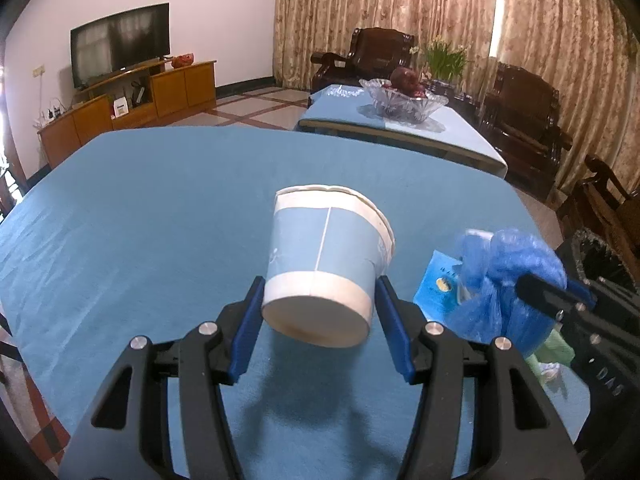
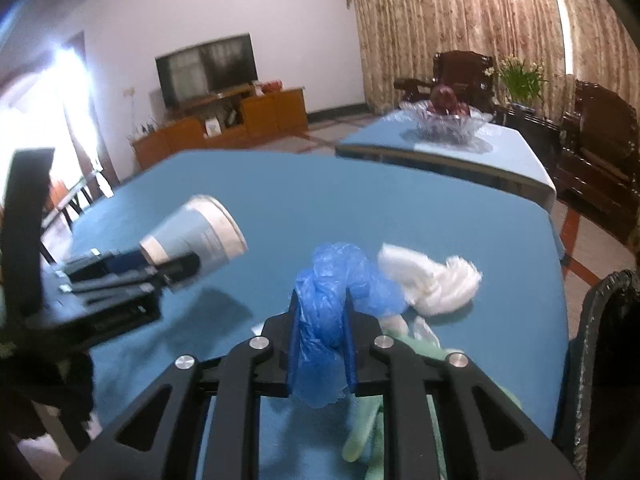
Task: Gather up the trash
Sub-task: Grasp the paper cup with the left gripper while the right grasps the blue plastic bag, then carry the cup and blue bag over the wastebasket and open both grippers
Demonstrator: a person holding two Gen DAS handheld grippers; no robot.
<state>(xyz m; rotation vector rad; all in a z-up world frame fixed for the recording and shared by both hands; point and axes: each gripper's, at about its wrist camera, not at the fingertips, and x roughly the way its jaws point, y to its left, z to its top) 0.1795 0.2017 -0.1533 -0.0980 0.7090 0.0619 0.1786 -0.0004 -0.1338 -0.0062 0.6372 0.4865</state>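
My left gripper (image 1: 320, 300) is shut on a blue-and-white paper cup (image 1: 324, 256), held tilted above the blue table (image 1: 140, 208). The cup also shows in the right wrist view (image 2: 200, 236). My right gripper (image 2: 322, 320) is shut on a crumpled blue plastic bag (image 2: 332, 288), also seen in the left wrist view (image 1: 500, 276). A white crumpled tissue (image 2: 432, 280) lies on the table just beyond the bag. A green glove (image 2: 384, 412) lies under the right gripper. A blue packet (image 1: 438, 280) lies beside the bag.
A dark trash bin (image 2: 608, 320) stands at the table's right edge, also in the left wrist view (image 1: 600, 256). A second table carries a glass fruit bowl (image 1: 404, 100). Wooden chairs (image 1: 524, 120) and a TV cabinet (image 1: 132, 100) stand behind.
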